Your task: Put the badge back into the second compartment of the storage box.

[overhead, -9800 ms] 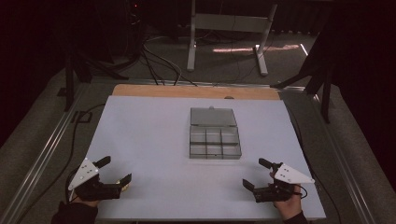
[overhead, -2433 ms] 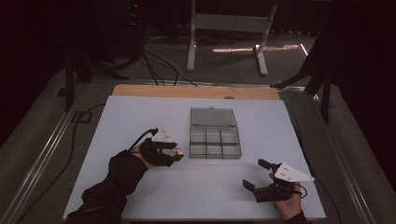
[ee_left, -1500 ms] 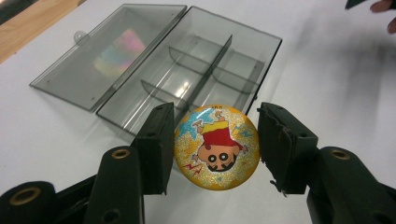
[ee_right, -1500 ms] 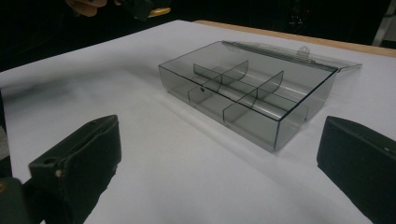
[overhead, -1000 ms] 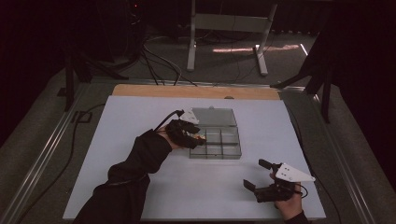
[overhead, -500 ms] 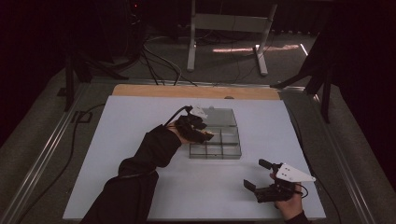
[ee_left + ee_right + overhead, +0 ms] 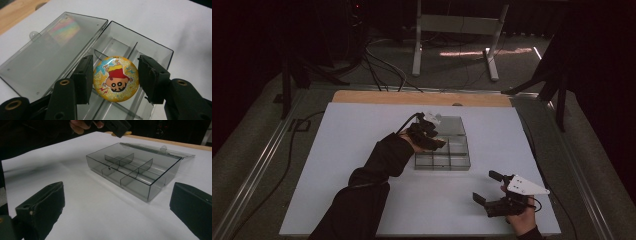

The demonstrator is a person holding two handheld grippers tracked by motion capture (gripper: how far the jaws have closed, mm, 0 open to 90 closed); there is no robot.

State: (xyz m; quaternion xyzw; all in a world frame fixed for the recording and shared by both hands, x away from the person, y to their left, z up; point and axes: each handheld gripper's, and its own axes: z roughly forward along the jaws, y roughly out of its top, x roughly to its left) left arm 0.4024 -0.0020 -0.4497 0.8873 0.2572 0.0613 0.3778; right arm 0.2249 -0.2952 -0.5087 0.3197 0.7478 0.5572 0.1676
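Observation:
My left gripper [image 7: 435, 141] hovers over the left side of a clear grey compartment box [image 7: 452, 155] in the middle of the white table. It is shut on a round glittery badge [image 7: 116, 78] with a cartoon figure, one pad [image 7: 83, 77] pressing on each edge. In the left gripper view the badge hangs just above the box's dividers [image 7: 130, 51], with the open lid [image 7: 50, 52] lying flat to the left. My right gripper [image 7: 486, 186] rests near the table's front right edge, open with nothing between its jaws. It faces the box [image 7: 130, 170], and the left gripper [image 7: 117, 126] shows above the box's far corner.
The white table sheet [image 7: 362, 125] has a wooden strip [image 7: 412, 97] along its far edge. Metal rails [image 7: 257, 170] run down both sides. Beyond the table are cables and a stand's legs [image 7: 452, 30] on the dark floor.
The left hand has travelled from the table's front left to the box, and in the last second slid right and slightly down over its compartments. The right gripper has stayed put.

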